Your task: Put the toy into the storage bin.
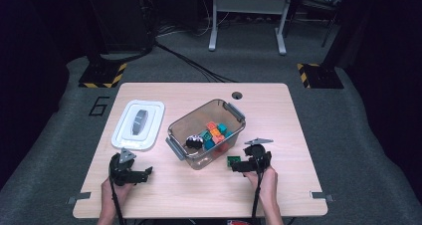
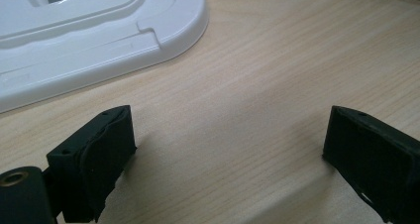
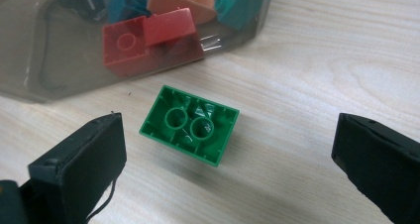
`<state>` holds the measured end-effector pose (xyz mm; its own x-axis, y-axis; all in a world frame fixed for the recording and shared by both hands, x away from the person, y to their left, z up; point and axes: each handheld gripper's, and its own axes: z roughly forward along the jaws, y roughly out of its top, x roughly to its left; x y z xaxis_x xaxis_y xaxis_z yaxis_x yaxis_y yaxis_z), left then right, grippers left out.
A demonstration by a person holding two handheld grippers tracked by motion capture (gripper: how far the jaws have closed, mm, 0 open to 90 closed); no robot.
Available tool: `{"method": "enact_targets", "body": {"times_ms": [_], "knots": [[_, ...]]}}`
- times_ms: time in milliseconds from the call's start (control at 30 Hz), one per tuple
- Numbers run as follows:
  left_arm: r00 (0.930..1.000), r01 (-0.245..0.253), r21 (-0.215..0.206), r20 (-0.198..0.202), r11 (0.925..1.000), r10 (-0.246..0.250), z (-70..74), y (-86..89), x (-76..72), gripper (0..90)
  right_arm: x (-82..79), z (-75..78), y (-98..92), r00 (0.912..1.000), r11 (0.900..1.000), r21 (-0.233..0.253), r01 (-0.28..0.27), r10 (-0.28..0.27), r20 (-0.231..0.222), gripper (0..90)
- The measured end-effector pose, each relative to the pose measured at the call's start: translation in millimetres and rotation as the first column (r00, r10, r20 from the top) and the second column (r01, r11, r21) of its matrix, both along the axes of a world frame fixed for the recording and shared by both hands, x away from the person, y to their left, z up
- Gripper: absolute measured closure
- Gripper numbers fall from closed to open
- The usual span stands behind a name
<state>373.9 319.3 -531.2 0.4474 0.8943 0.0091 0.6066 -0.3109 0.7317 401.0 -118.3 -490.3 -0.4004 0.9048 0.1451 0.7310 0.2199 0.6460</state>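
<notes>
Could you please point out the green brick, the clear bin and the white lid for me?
green brick (image 3: 189, 124), right gripper view, on its hollow underside.
clear bin (image 1: 175, 148), high view, on its near-left handle.
white lid (image 1: 152, 109), high view, on its far right rim.

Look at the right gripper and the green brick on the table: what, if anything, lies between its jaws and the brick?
Nothing but bare wood. In the right gripper view, the green brick lies upside down between the open jaws of the right gripper, touching neither.

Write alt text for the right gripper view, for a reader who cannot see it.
A green toy brick lies hollow side up on the wooden table, between the open black jaws of the right tool, untouched by either. Just beyond it stands a clear plastic bin holding red, orange and teal bricks.
</notes>
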Motion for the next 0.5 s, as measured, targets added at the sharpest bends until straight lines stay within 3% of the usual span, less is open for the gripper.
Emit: {"method": "enact_targets", "body": {"times_ms": [300,500], "knots": [[1.0000,0.000,-0.001,-0.001,1.0000,0.000,0.0,0.1,0.2,5.5,3.4,-10.1,17.0,0.9993,0.999,0.011,0.034,-0.034,-0.017,4.7],[1.0000,0.000,-0.002,-0.001,1.0000,0.000,-0.1,0.2,0.3,5.5,6.7,-14.3,24.6,0.9987,0.998,-0.036,0.048,-0.048,-0.015,14.7]]}}
